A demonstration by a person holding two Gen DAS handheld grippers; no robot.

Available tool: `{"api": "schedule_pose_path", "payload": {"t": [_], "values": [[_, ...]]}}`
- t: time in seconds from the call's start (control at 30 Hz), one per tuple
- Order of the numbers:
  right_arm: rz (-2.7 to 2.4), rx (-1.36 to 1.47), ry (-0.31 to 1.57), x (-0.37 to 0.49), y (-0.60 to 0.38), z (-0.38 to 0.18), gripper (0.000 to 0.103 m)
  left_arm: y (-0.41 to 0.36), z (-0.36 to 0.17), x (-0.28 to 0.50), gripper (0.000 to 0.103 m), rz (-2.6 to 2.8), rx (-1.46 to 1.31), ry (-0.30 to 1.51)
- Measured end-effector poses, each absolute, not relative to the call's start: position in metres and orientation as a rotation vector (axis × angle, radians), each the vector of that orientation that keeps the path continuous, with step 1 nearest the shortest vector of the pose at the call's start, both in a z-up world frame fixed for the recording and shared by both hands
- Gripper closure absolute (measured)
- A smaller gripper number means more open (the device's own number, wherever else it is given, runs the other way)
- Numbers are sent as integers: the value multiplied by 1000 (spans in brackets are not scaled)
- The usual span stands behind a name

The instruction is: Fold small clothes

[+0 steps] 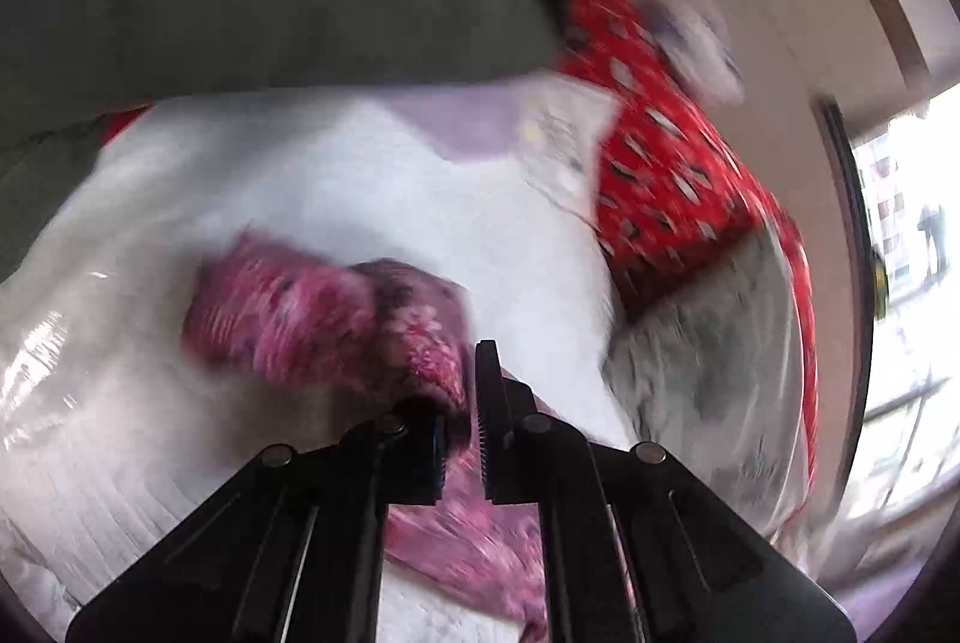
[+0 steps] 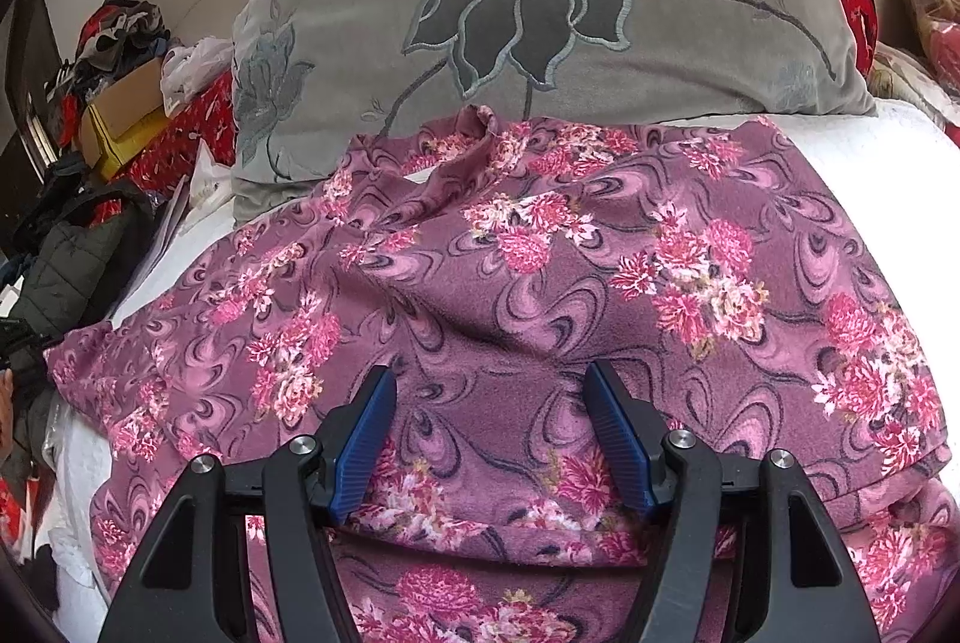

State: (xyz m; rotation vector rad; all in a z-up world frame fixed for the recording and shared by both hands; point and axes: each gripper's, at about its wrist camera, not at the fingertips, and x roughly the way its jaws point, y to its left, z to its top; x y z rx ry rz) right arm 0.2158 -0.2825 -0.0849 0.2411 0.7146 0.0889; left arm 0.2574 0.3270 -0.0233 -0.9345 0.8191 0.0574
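- Left gripper (image 1: pixel 465 421) is pinched tight on a bunched bit of the floral garment (image 1: pixel 312 319), lifting it off the white bedsheet (image 1: pixel 336 187).
- Fabric looks soft, fleecy and light, so it'll flop; grab edges or corners.
- Right gripper (image 2: pixel 491 433) hangs with jaws apart over the garment (image 2: pixel 540 283), holding nothing, grey pillow (image 2: pixel 540 13) behind.

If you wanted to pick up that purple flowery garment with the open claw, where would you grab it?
Probably the near hem of the floral garment, coming in from the front edge of the bed. The right gripper hovers open over flat cloth, which offers no fold to pinch; an edge does. The left gripper looks shut on an edge of it.
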Motion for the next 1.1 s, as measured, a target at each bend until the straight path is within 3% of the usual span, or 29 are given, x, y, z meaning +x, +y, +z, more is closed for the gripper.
{"api": "schedule_pose_path", "payload": {"t": [0.37,0.6,0.73,0.83,1.03,1.1], "values": [[127,311,700,213,-293,-85,35,188,44,278,97,-217,-723,874],[84,258,799,220,-292,-67,36,88,44,279,97,-312,-649,944],[12,168,760,207,-306,-51,36,38,45,277,97,-356,-585,961],[-53,105,765,199,-321,-53,24,4,39,278,97,-383,-556,986],[-45,95,785,188,-335,-75,23,-63,9,273,97,-377,-452,1068],[-51,75,787,187,-330,-77,20,-77,-6,271,92,-362,-425,1108]]}}
